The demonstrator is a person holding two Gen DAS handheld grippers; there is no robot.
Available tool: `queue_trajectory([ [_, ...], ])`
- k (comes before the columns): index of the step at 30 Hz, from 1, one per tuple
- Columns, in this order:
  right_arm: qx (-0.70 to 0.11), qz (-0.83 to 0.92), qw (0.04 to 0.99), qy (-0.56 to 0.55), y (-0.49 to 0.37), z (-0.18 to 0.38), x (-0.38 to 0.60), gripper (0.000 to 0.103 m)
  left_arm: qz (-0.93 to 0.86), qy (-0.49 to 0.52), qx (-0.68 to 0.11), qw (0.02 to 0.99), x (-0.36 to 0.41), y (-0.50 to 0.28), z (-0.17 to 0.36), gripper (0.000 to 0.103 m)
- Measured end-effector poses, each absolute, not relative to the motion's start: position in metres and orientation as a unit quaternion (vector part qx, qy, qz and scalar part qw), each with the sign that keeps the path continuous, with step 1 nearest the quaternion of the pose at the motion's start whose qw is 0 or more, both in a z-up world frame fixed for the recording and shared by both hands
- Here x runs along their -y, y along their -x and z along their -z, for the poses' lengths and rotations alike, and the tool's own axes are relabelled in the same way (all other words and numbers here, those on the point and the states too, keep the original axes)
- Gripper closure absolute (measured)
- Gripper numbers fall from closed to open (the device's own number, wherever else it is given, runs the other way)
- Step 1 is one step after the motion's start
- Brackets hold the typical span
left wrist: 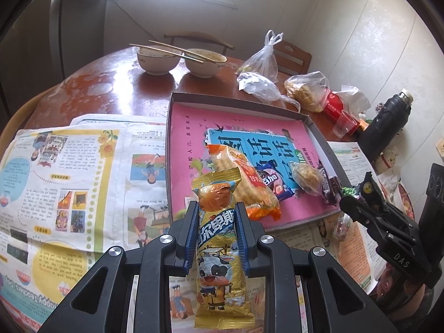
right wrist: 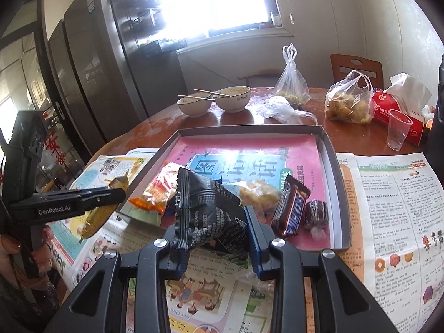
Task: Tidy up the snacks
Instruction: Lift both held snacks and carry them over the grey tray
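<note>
The left hand-held gripper [left wrist: 217,216] is clamped on a gold snack packet [left wrist: 219,249] printed with a cartoon cow, held just short of the pink-lined tray [left wrist: 319,136]. The right hand-held gripper [right wrist: 213,222] is clamped on a crumpled black snack bag [right wrist: 208,211] at the tray's near edge. Inside the tray lie an orange cracker pack [left wrist: 249,183], a Snickers bar [right wrist: 292,205] and a dark wrapped sweet [right wrist: 316,213].

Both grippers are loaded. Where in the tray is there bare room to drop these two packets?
The far half of the tray, up to its back rim, is bare. The near edge is crowded: orange packet, Snickers bar, round dark sweet. Free newspaper lies right of it.
</note>
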State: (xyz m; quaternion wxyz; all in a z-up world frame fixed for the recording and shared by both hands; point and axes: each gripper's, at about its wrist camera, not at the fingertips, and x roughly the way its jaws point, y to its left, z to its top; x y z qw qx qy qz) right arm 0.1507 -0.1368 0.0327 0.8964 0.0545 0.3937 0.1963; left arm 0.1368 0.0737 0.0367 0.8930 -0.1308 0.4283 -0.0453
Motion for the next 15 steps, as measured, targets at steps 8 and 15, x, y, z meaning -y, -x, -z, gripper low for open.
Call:
queue_trajectory([
  [8, -0.398, -0.188, 0.896, -0.063, -0.164, -0.033, 0.142, 0.068, 0.053, 0.124, -0.443, 0.886, -0.069, -0.154, -0.029, 0.077],
  [15, -0.404, -0.176, 0.895, -0.072, -0.175, -0.030, 0.150, 0.068, 0.059, 0.121, -0.451, 0.882, -0.063, -0.166, -0.025, 0.077],
])
